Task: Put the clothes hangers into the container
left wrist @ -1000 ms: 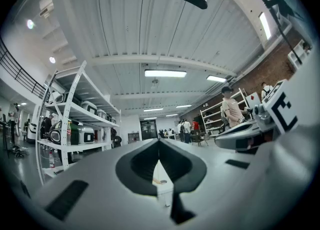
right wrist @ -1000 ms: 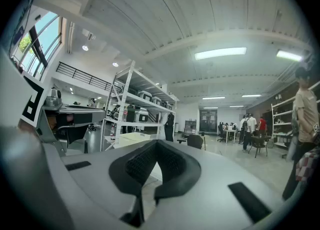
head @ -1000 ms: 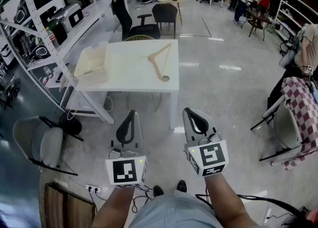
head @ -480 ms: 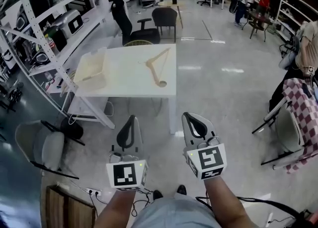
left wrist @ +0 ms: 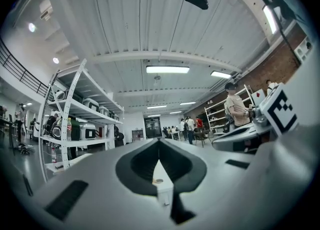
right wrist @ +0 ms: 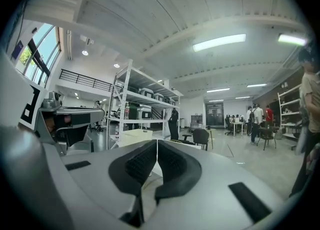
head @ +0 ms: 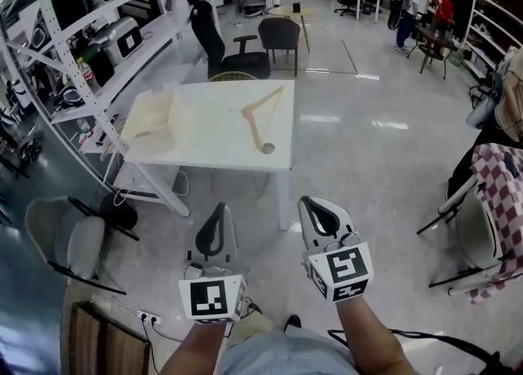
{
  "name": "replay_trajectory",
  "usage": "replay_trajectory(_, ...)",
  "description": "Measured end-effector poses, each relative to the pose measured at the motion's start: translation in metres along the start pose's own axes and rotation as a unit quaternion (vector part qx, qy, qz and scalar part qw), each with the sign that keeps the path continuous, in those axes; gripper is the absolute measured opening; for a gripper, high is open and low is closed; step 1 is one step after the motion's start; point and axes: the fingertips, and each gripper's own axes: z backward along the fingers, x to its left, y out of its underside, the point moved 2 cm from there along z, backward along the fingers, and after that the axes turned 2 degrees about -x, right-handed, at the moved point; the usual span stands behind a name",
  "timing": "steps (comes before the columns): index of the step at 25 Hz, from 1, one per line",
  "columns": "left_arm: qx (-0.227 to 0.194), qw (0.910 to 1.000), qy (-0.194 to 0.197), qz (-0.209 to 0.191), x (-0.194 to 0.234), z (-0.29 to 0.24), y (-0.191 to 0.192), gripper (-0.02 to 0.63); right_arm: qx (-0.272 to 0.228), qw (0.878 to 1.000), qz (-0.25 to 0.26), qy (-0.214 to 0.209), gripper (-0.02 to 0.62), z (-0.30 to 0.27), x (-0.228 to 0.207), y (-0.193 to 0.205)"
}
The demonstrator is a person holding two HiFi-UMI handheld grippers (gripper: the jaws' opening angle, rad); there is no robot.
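Both tools are far from the work. The left gripper (head: 219, 210) and the right gripper (head: 310, 203) hang over the floor in front of the table (head: 204, 149), well apart from it. Each has its jaws pressed together at the tips, with nothing between them.

One wooden hanger (head: 263, 116) lies flat on the right half of the table. Its hook end is near the front edge, not far from the front right corner, and one arm reaches toward the far edge. The container (head: 151, 120), a pale open box, stands at the left edge, well apart from the hanger.

I judge the hanger to be light and stiff, so it will not bend or sag in a grip. The wood looks smooth (perhaps varnished), so it may slip or turn between the pads. It is also long, and held at one tip it will probably swing. The best place to take it seems to be near the neck, where the two arms meet, or at the middle of one arm. Because it lies flat, one jaw must slide under a thin bar, and this needs care. The jaws must open first.
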Motion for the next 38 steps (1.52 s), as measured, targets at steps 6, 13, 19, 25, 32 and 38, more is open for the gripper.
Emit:
replay_trajectory(6,0.013,0.9999,-0.007,0.007,0.020,-0.034,0.021,0.012,0.017,1.000,-0.005,-0.008,0.012,-0.044,-0.007,0.014)
replay_trajectory(13,0.017,0.9998,0.001,0.010,0.061,-0.109,0.047,0.012,0.028,1.000,-0.005,-0.001,0.012,-0.126,-0.026,0.020)
replay_trajectory(19,0.017,0.9997,0.013,0.011,0.100,-0.171,0.058,0.011,0.029,0.999,-0.004,0.012,0.012,-0.198,-0.039,0.013)
replay_trajectory(25,0.000,0.9997,0.024,0.010,0.137,-0.220,0.060,0.011,0.018,1.000,0.005,0.025,0.012,-0.257,-0.044,-0.001)
replay_trajectory(32,-0.017,0.9991,0.037,0.012,0.161,-0.254,0.067,0.012,0.007,0.999,0.016,0.039,0.012,-0.299,-0.048,-0.008)
replay_trajectory(38,-0.004,0.9990,0.042,0.016,0.170,-0.274,0.085,0.012,0.017,0.999,0.013,0.043,0.012,-0.321,-0.054,0.000)
